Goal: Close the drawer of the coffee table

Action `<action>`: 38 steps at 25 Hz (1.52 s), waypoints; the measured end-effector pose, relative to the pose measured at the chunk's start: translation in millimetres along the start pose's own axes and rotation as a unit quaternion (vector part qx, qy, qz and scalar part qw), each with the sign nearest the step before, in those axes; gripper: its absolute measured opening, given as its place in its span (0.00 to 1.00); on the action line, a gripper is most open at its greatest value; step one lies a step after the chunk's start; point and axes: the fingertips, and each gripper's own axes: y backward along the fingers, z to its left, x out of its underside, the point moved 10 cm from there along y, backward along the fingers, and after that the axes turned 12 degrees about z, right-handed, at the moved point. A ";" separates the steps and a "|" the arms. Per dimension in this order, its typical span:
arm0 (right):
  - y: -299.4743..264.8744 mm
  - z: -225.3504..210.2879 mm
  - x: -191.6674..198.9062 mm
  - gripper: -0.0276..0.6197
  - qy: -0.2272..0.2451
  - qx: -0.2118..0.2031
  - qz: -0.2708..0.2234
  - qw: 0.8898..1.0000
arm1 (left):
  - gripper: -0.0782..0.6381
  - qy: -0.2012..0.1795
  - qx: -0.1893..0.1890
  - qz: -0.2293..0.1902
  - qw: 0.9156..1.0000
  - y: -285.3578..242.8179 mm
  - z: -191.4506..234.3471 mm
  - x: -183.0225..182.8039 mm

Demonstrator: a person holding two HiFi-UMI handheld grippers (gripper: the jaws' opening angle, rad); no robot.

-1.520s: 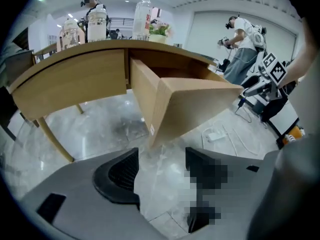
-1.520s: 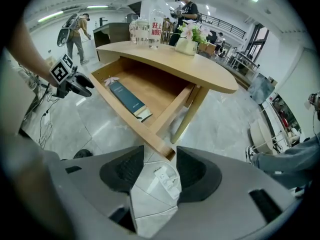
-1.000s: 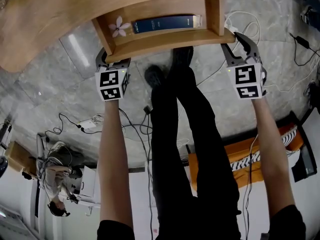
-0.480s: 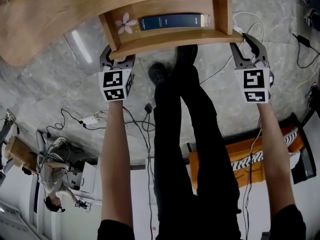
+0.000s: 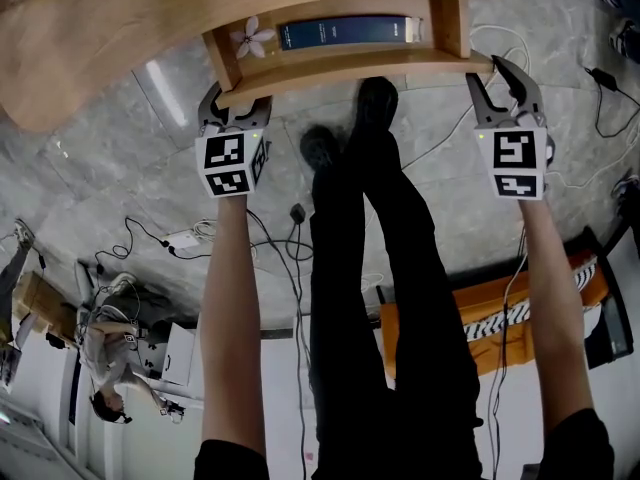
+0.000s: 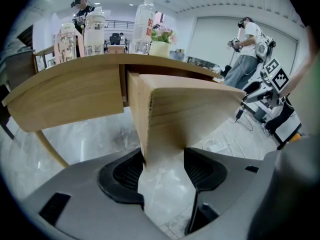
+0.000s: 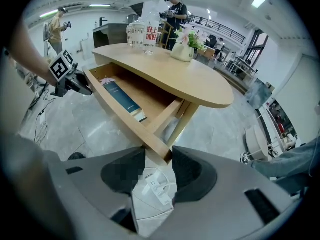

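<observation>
Head view looks down on the coffee table (image 5: 110, 28). Its drawer (image 5: 300, 76) stands pulled out from under the near edge of the tabletop, toward your legs. Inside the drawer you have 1 dark blue book (image 5: 340, 33) lying along its length, and 1 pale flower (image 5: 252, 38) at its left end. Your left tool (image 5: 236, 110) is at the front left corner of the drawer. Your right tool (image 5: 497, 76) is at the front right corner. Both tools point down and forward at the front board.

Left gripper view shows the 2 jaws of the left tool wide apart, after they have just been closing a little. The corner of the front board is between them. Its end edge touches the left jaw, and the face of the board runs away past the right jaw, so the tool is not clamped on it.

Right gripper view shows the 2 jaws of the right tool apart as well. The end corner of the front board is between their tips, close to both pads. On the tabletop stand some clear bottles (image 7: 142, 34) and 1 potted plant (image 7: 184, 49). A white power strip (image 7: 152, 186) lies on the floor below the right tool.
</observation>
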 end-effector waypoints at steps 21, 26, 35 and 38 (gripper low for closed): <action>-21.2 -28.1 -32.3 0.30 0.010 0.036 -0.037 0.999 | 0.47 -0.003 -0.005 -0.016 1.000 -20.2 27.2 -44.9; -24.0 -33.6 -40.1 0.30 0.009 0.042 -0.041 0.998 | 0.47 0.001 -0.011 -0.022 1.000 -22.9 31.4 -53.7; -30.1 -41.1 -47.7 0.30 0.008 0.052 -0.040 0.998 | 0.47 -0.006 -0.009 -0.025 1.000 -30.0 37.2 -63.7; -31.9 -44.7 -52.8 0.30 0.008 0.053 -0.038 0.998 | 0.47 -0.007 -0.006 -0.023 1.000 -32.1 40.6 -68.8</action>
